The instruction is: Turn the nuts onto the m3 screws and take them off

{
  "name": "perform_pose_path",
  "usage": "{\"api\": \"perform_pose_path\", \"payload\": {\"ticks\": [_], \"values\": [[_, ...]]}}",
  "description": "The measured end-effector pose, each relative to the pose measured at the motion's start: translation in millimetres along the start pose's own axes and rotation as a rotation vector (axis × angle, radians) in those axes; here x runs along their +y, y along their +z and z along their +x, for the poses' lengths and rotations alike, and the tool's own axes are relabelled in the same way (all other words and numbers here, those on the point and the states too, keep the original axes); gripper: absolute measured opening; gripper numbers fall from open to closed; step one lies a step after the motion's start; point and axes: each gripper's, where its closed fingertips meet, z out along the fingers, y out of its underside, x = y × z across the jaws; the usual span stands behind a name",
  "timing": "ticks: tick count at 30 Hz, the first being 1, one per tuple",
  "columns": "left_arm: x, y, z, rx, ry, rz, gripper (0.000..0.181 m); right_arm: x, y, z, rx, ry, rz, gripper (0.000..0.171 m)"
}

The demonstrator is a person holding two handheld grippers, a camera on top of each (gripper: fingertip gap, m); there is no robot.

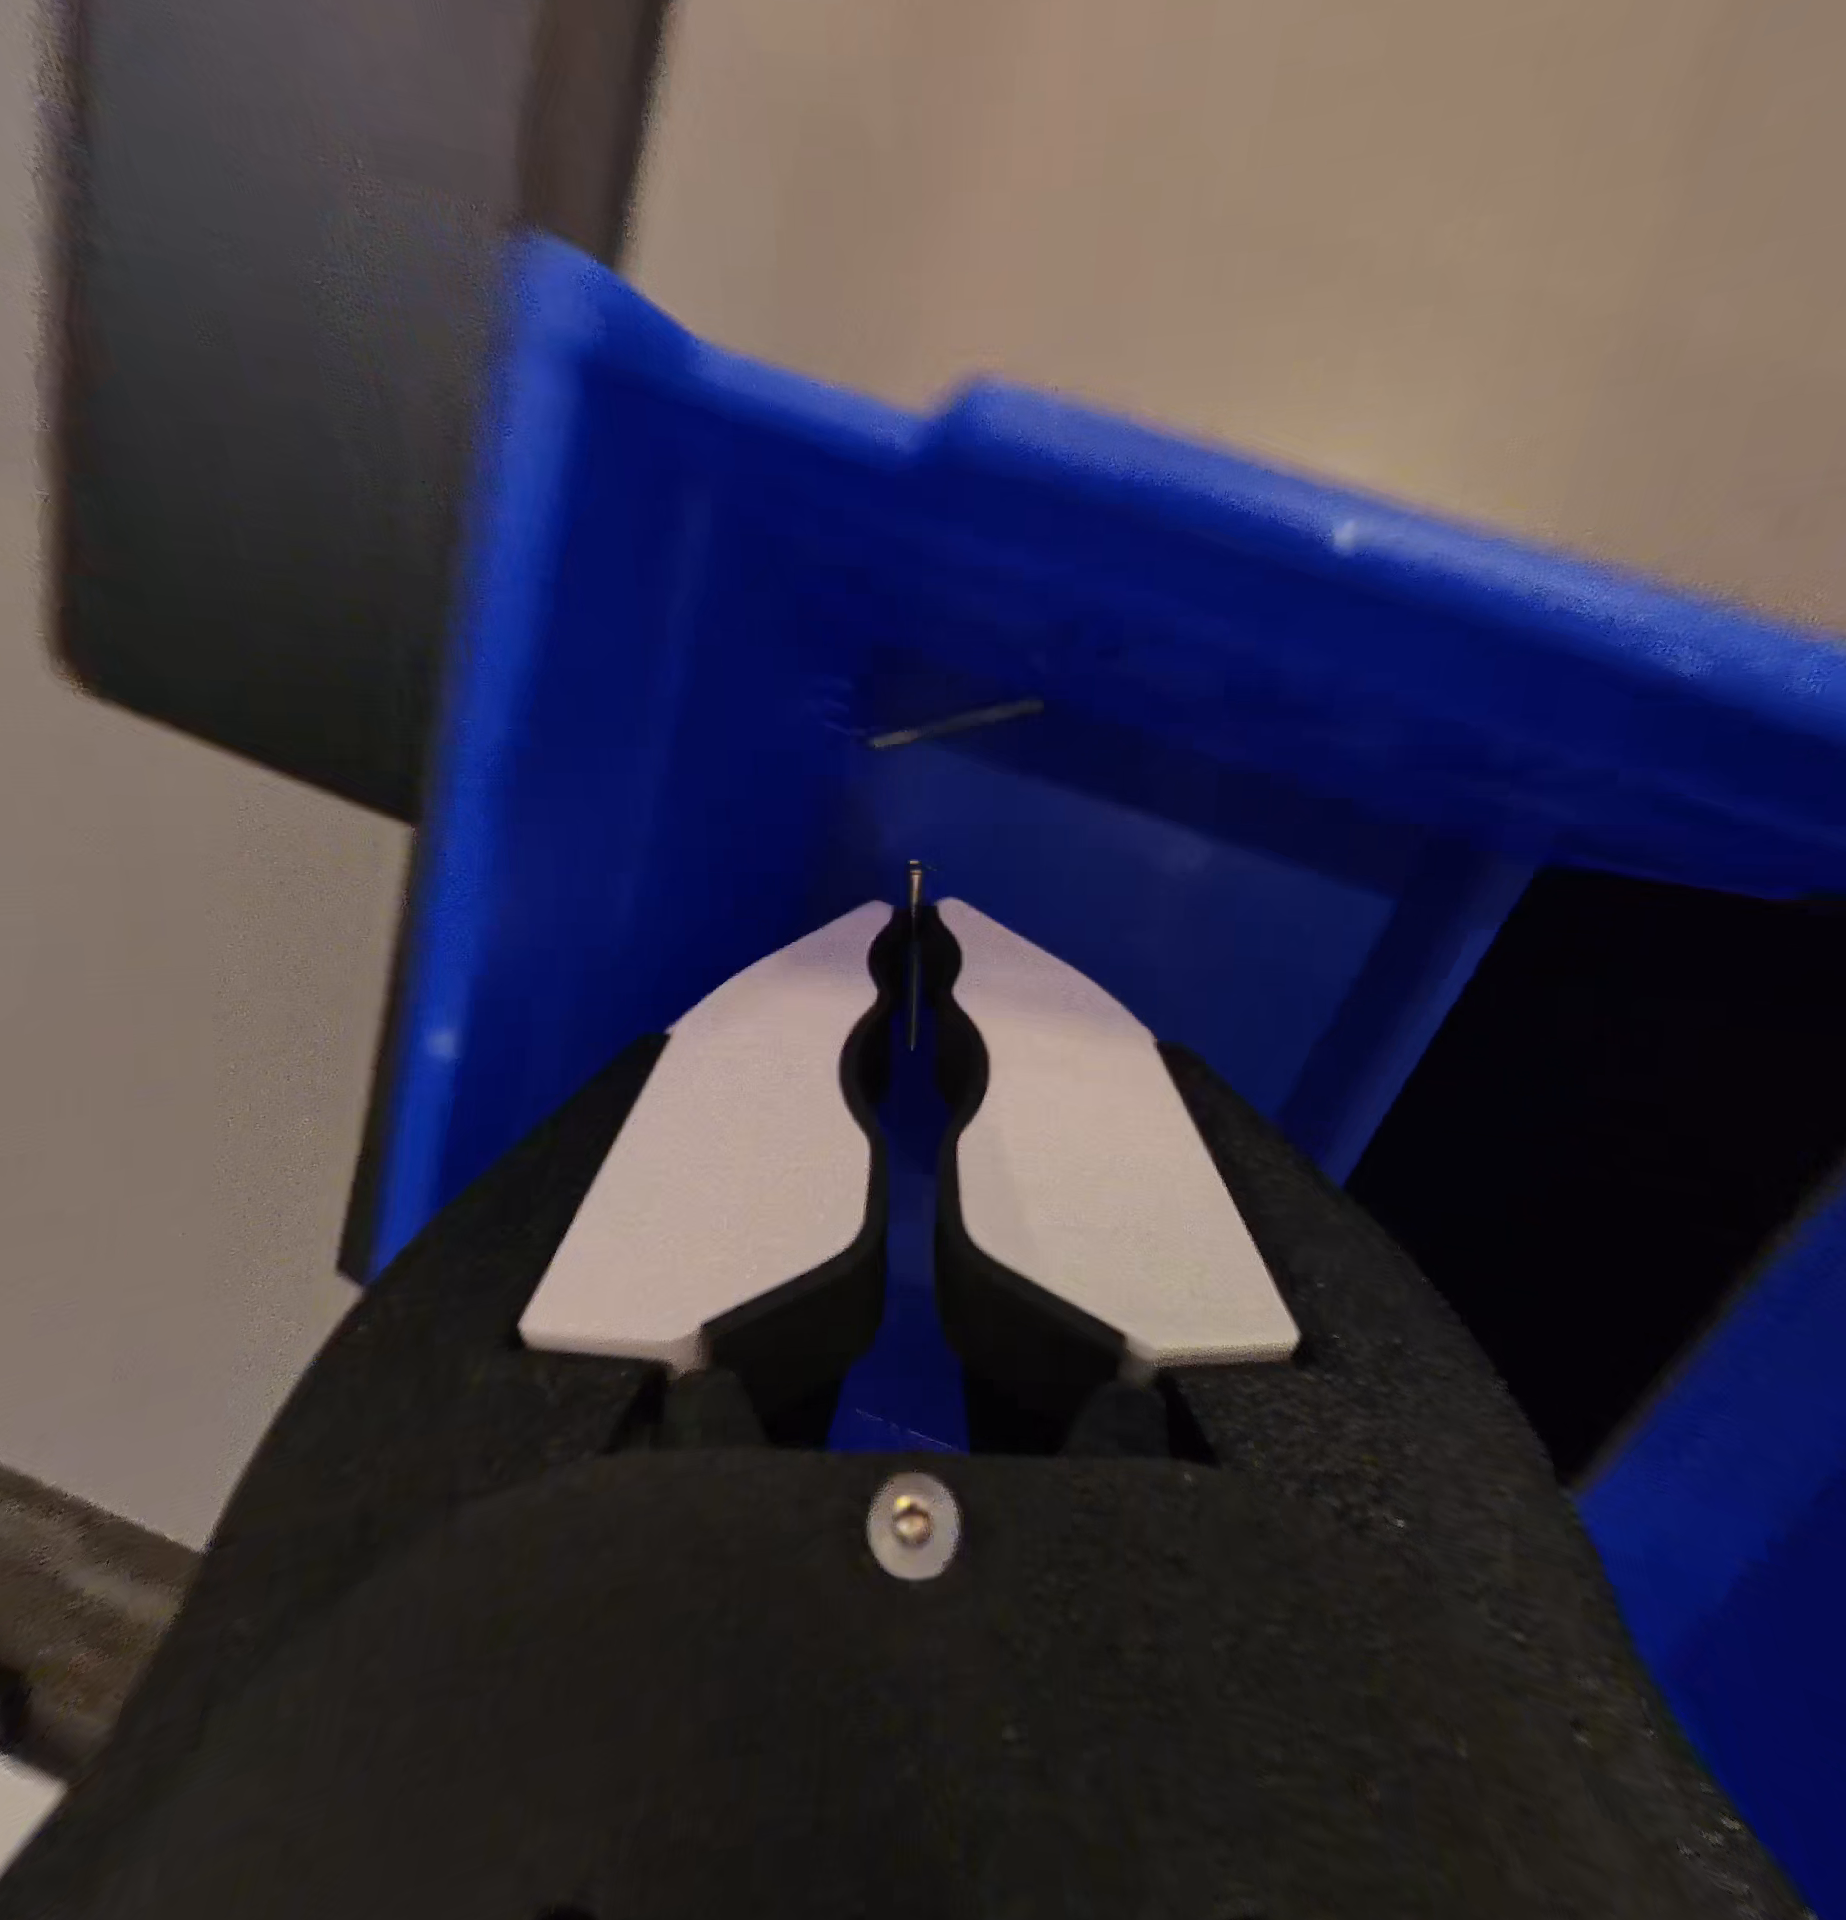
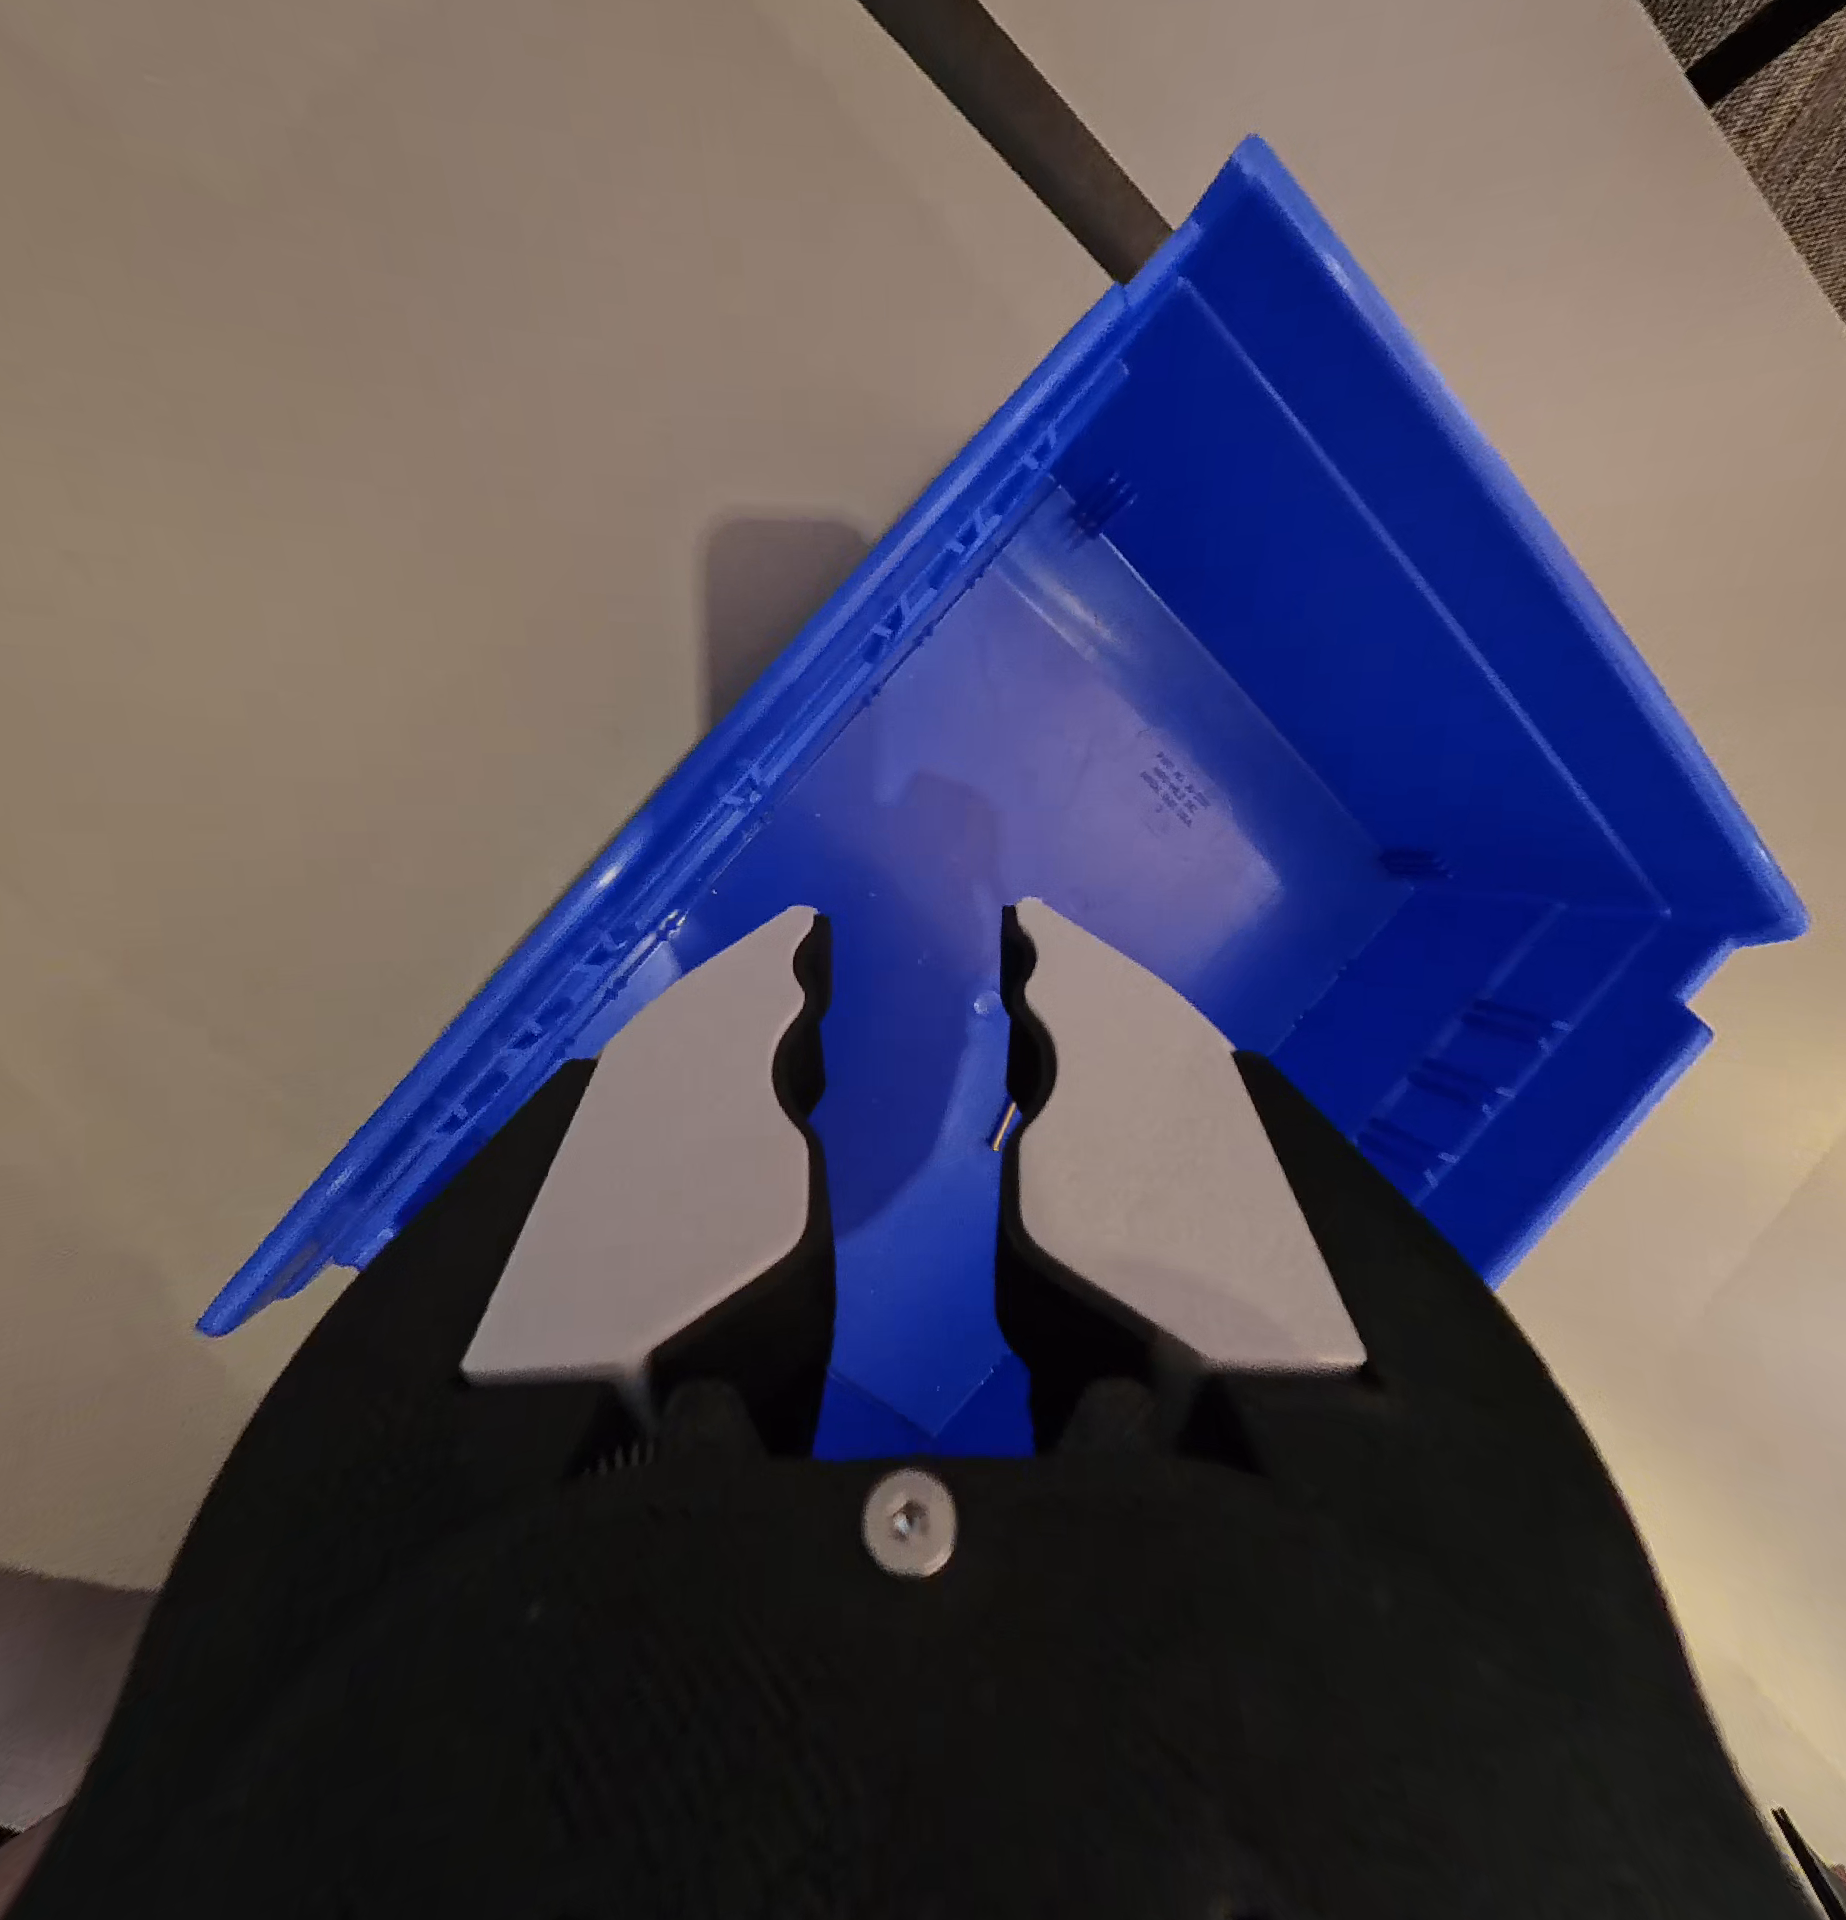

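My left gripper (image 1: 915, 912) is inside a blue plastic bin (image 1: 628, 727), close to its corner. It is shut on a thin metal pin-like screw (image 1: 914, 883), whose tip pokes out just past the fingertips. A second thin metal rod (image 1: 955, 724) lies at the foot of the bin's far wall. My right gripper (image 2: 911, 920) hangs open over the floor of the blue bin (image 2: 1314, 520), with nothing between its pads. A small brass-coloured pin (image 2: 1002, 1127) lies on the bin floor beside the right finger's inner edge.
The bin stands on a beige table (image 2: 379, 416). A dark strip (image 2: 1012, 125) crosses the table behind the bin. A dark blurred upright object (image 1: 275, 364) stands left of the bin. Grey fabric (image 2: 1812, 83) shows at the top right. The left gripper's tips are roughly 50 cm from the right gripper's.
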Motion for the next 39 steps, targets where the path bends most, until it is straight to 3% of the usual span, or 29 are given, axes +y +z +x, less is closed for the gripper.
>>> {"api": "perform_pose_path", "payload": {"ticks": [5, 10, 16, 19, 23, 32, 33, 36, 39], "values": [[-60.2, -95.0, -11.3, -0.090, -0.300, 0.438, 0.003, -10.8, -9.6, -4.6, -0.007, -0.011, 0.064, 0.033], [-135.3, -198.5, 50.8, 0.193, -0.521, 1.009, 0.002, -55.4, -33.2, -37.0, -0.103, -0.041, 0.294, 0.032], [-205.4, -233.7, 147.3, 0.354, -0.413, 1.324, 0.002, -132.9, -113.9, -155.8, -0.554, -0.154, 0.822, 0.039], [-237.5, -234.8, 187.7, 0.421, -0.352, 1.388, 0.002, -142.5, -138.0, -191.0, -0.725, -0.134, 0.929, 0.041], [-266.5, -223.0, 221.5, 0.423, -0.286, 1.387, 0.002, -148.6, -148.9, -200.1, -0.736, -0.105, 1.008, 0.043], [-274.2, -206.7, 235.9, 0.424, -0.251, 1.351, 0.002, -142.4, -146.2, -210.7, -0.772, -0.148, 0.946, 0.040], [-274.1, -204.8, 236.8, 0.431, -0.247, 1.339, 0.002, -142.0, -142.5, -211.7, -0.770, -0.156, 0.931, 0.038], [-273.3, -200.0, 237.0, 0.432, -0.239, 1.325, 0.002, -138.2, -140.2, -217.3, -0.797, -0.225, 0.931, 0.003], [-267.3, -196.7, 230.2, 0.487, -0.312, 1.297, 0.009, -135.5, -129.7, -210.6, -0.707, -0.287, 0.904, 0.003]]}}
